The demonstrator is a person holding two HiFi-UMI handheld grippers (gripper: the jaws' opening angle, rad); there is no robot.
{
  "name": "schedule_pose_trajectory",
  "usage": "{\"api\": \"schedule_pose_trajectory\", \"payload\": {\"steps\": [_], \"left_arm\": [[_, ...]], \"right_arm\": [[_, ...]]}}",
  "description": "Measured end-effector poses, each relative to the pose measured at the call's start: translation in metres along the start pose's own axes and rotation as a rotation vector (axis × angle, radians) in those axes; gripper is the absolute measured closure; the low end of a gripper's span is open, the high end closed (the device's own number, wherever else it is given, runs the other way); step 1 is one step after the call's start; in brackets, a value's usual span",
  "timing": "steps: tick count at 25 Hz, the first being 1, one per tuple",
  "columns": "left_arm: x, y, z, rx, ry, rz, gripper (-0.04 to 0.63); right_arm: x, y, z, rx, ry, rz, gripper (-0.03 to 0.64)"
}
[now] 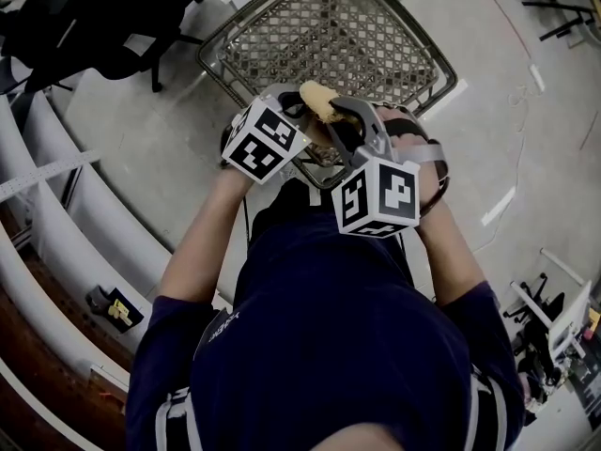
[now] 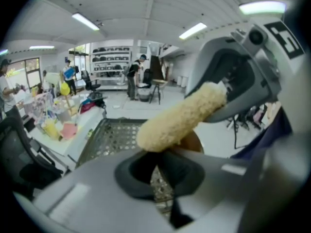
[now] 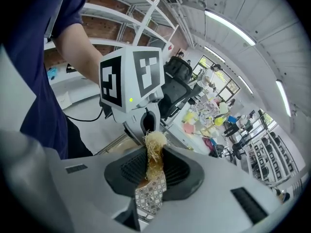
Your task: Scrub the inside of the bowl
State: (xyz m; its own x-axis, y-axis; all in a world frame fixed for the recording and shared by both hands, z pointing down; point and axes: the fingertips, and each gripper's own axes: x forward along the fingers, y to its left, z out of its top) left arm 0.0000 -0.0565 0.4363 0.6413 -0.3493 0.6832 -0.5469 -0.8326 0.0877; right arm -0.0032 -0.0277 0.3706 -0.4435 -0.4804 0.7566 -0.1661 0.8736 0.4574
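Over wire basket (image 1: 329, 26), right tongs (image 3: 150, 169) clench sponge (image 2: 180, 118) above bowl (image 2: 193, 141) gripped by left tongs (image 2: 163, 171).

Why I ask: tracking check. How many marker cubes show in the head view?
2: one marker cube centre left, the other just right and lower.

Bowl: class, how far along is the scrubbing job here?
Done: the left gripper grips the brown bowl, the right gripper the yellow scrubber. In hand: the scrubber's tip sits at the bowl, over the wire basket. Left: the scrubbing itself; the bowl's inside is hidden.
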Motion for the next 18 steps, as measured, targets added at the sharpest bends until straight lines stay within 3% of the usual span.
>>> {"api": "schedule_pose_trajectory", "payload": {"steps": [8,18], "left_arm": [[-0.011,0.033,-0.005,-0.08,-0.02,0.077,0.583],[-0.02,0.059,-0.004,-0.194,-0.074,0.126,0.583]], "right_arm": [[-0.009,-0.014,-0.042,0.118,0.068,-0.023,0.546],[-0.017,-0.003,-0.06,0.194,0.089,-0.003,0.546]]}}
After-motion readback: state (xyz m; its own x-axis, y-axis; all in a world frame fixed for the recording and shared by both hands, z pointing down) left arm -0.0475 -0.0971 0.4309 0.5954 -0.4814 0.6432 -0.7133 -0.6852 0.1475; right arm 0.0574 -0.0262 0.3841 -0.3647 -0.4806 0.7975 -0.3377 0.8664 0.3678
